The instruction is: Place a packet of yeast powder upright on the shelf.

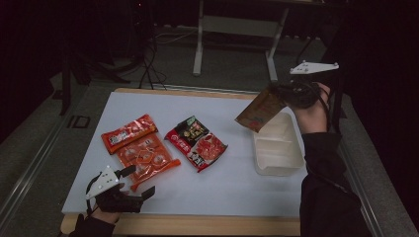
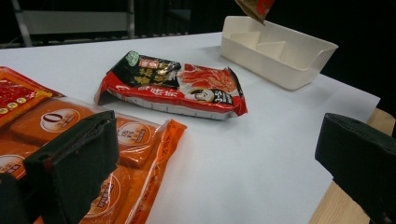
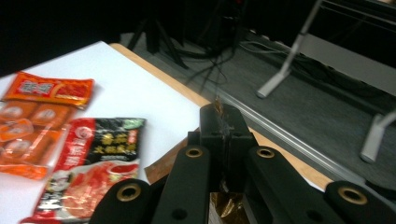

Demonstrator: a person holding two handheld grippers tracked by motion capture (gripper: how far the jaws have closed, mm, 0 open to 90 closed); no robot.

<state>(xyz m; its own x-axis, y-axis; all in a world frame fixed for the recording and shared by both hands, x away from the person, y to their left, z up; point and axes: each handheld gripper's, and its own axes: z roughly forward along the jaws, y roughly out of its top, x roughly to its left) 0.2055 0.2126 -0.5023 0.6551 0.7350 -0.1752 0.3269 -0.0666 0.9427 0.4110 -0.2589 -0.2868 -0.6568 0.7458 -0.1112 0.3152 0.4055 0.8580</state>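
The brown packet (image 1: 259, 111) hangs in the air above the far end of the white bin (image 1: 278, 150), held up by its top edge so that its body slants down toward the bin's opening. It is lifted that way, I judge, so that it can go down into the bin past the rim rather than lie flat across it; in the left gripper view its lower corner (image 2: 254, 8) shows just above the bin's far wall (image 2: 285, 60). The bin itself stands at the right side of the white table (image 1: 232, 185), with dividers inside.

The right gripper (image 1: 279, 92) has the packet pinched: in the right gripper view its jaws stand tight together, with a sliver of the crinkled edge (image 3: 218, 106) between them and more of the wrapper below.

Three other packets lie flat on the table, well apart from the bin, probably waiting their turn: a red-and-black packet (image 1: 196, 142) near the middle, a large orange packet (image 1: 146, 158) of small blocks to its left, and a small orange packet (image 1: 128, 132) lying on the far edge of that one.

The left gripper (image 1: 139, 181) rests near the table's front left corner, beside the large orange packet. Its jaws stand wide apart with nothing between them, one above that packet's wrapper, the other off toward the table's edge.
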